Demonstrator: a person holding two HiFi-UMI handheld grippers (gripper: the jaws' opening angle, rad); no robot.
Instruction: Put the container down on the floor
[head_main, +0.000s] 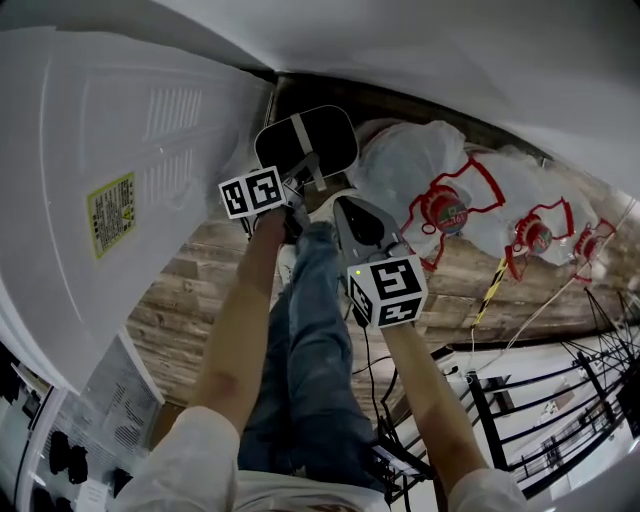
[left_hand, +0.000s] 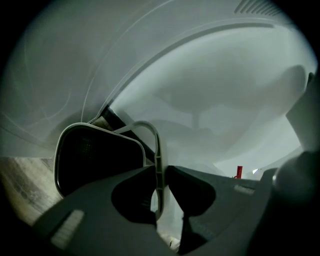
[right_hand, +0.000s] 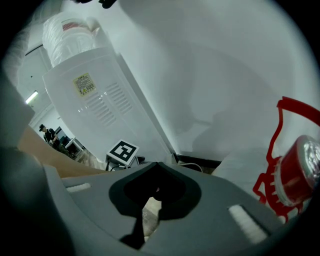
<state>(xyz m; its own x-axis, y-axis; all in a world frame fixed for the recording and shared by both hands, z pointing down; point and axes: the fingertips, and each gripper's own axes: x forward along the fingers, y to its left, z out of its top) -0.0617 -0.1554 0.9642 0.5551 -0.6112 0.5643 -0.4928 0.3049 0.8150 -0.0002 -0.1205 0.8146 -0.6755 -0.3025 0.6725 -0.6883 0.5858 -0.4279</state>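
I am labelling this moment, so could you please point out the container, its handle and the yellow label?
container (head_main: 335, 140): head view, on its dark wall.
handle (left_hand: 159, 157): left gripper view, on the pale strip just above the jaws.
yellow label (head_main: 110, 212): head view, on its middle.

Container (head_main: 335, 140): black, pale-grey rim. Floor (head_main: 185, 290): brown wood grain. Bags (head_main: 410, 165): white, red print. Label (head_main: 110, 213): yellow.

White appliance (head_main: 150, 120): standing at upper left, carrying a yellow label (head_main: 111, 213).
White bags (head_main: 420, 165): lying at upper right, showing red print.
Black rack (head_main: 560, 400): standing at lower right.
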